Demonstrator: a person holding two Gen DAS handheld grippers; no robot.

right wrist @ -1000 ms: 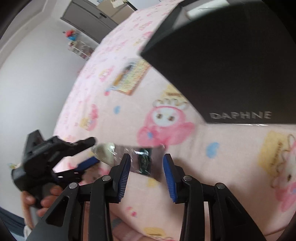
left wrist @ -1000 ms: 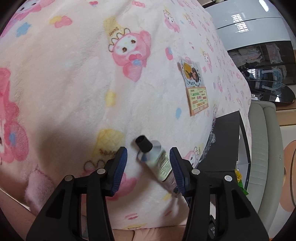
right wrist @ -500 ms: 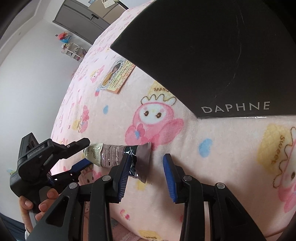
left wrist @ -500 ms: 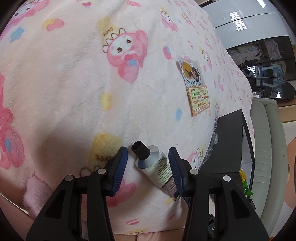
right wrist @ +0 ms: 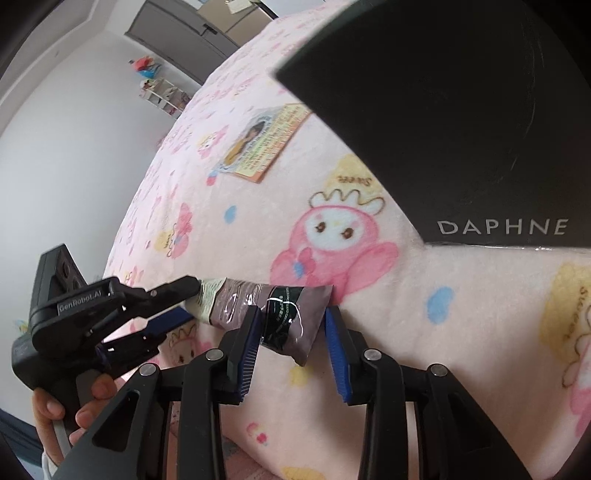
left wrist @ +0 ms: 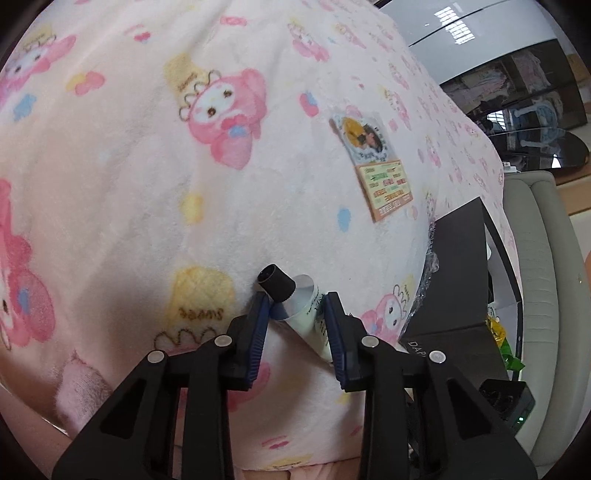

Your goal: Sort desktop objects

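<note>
Pink cartoon-print fleece blanket [left wrist: 155, 192] over the surface, grey-green cushioned seat [left wrist: 543, 280] beside it, curved dark glass tabletop [left wrist: 546, 147] beyond, grey cabinet [right wrist: 192, 33] against far wall, small white shelf rack with toys [right wrist: 162, 92], white wall [right wrist: 66, 147].

black plastic claw [left wrist: 295, 314] arms, ribbed blue pads [right wrist: 246, 350], silver screws, white "genrobot.ai" lettering, bare fingers [right wrist: 94, 391]

The left tool [left wrist: 295, 308] has closed its fingers on the tube [left wrist: 308, 314] near the cap. The right tool [right wrist: 291, 328] has moved to straddle the tube's flat end.
</note>
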